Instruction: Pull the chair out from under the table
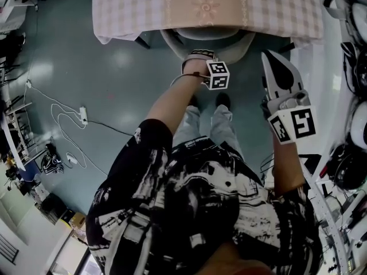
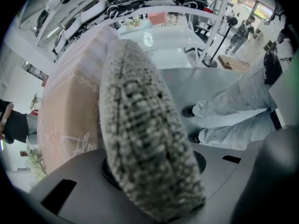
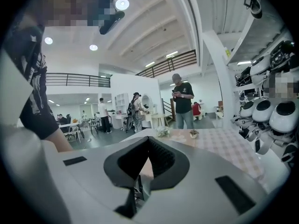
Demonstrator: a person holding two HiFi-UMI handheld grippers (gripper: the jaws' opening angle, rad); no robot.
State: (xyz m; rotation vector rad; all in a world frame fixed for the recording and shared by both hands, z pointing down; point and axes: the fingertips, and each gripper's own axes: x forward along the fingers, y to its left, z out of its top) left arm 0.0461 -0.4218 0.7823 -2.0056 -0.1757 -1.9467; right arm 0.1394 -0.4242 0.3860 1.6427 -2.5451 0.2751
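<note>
Clamps the left tongs (image 2: 154, 183) on the top edge of the chair (image 2: 140, 120), with a smooth grey jaw pressed against either face of the backrest from above. Looks coarse there: speckled grey-and-cream woven tweed over a rounded, padded rim. Carries the right tongs (image 3: 148, 149) closed and empty, ribbed black pads together, aimed roughly level over the surface (image 3: 219, 146). Bears on each tool a white marker cube (image 1: 218, 75) printed with black square codes, no words among them.

Sits tucked in, that chair, with only the curved backrest showing at the hem of the tablecloth (image 1: 149, 10) and the rest hidden beneath the surface. Drapes down in pale pink-and-white gingham, with a plain peach centre band and a swirl motif. Reads, in thin white cursive on the peach band beside the left tongs, something beginning "Fl"; loses the remainder behind the backrest.

Stands close behind the chair in light trousers (image 2: 233, 115) and black shoes (image 2: 189, 111), on a glossy teal floor (image 1: 120, 67). Towards that floor's left edge, a white power strip (image 1: 84, 114) with looped white cable. Beyond the right tongs, a tiny potted plant (image 3: 194, 134) on the cloth. Further right, glossy white rounded shells (image 3: 268, 115) in a rack.
</note>
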